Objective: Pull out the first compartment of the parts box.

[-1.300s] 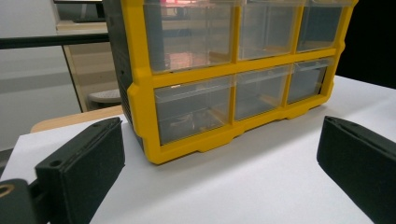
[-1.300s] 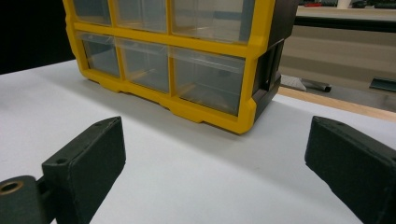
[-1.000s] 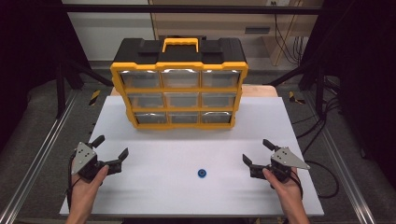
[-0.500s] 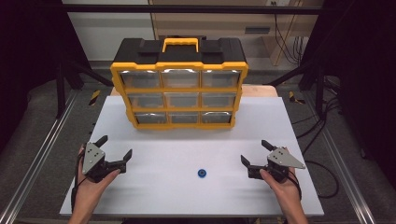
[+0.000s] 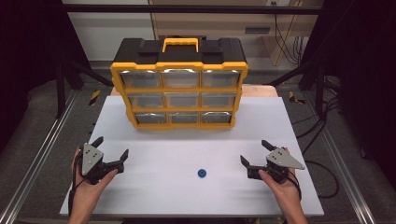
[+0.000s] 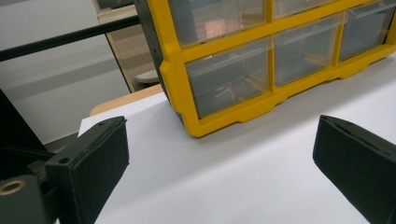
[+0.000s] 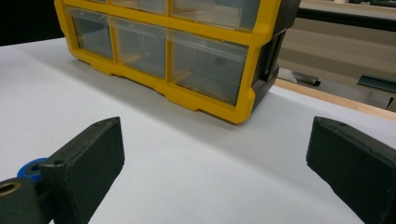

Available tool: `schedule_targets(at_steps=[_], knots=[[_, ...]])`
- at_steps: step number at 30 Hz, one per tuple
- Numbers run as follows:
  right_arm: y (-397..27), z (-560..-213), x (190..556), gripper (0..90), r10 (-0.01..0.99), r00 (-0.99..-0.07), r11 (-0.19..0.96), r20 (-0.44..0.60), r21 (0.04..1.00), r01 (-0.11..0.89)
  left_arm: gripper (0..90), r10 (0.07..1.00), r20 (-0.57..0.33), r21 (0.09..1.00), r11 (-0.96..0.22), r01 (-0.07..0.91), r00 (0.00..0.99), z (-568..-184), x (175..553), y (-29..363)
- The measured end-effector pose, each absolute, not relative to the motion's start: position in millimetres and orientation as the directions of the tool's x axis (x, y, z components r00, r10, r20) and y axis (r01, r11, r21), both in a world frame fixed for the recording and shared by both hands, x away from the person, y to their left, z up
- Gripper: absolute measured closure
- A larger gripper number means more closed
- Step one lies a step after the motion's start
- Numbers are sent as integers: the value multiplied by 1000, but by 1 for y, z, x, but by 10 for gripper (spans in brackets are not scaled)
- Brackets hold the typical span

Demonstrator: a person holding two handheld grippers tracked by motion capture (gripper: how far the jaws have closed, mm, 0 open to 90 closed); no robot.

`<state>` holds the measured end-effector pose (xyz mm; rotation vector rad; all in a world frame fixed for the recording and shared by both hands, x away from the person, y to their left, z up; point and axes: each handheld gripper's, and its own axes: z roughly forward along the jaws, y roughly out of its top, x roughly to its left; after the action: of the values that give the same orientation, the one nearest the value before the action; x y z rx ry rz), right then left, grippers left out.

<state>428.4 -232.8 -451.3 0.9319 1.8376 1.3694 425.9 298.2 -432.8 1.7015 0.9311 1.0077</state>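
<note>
Here, we hold two open grippers low over a white table, with a small blue ring between them.

Our left gripper point(image 5: 112, 151) and right gripper point(image 5: 254, 153) both have jaws spread wide and empty. The blue ring point(image 5: 202, 173) lies on the table point(image 5: 299, 140) between the two, nearer the right gripper and just off its left jaw in the right gripper view. Ahead of both stands a yellow drawer organizer point(image 5: 179, 88), all drawers closed. We judge nothing is grasped yet; next, one gripper must swing inward and straddle the ring.
</note>
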Motion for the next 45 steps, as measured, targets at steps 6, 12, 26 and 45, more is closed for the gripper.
schedule_targets(at_steps=[6,12,26,45], knots=[[-231,-451,426,45,844,-526,209,-100,966,152,36,882,297,920,-367,138,365,-421,427,289],[-229,-452,428,44,839,-531,235,-119,959,156,45,842,400,878,-465,111,362,-405,439,275],[-224,-452,427,46,832,-537,261,-137,951,163,69,750,572,777,-625,74,332,-370,468,240],[-221,-453,427,41,830,-535,291,-160,942,169,117,653,705,674,-738,24,278,-338,481,217]])
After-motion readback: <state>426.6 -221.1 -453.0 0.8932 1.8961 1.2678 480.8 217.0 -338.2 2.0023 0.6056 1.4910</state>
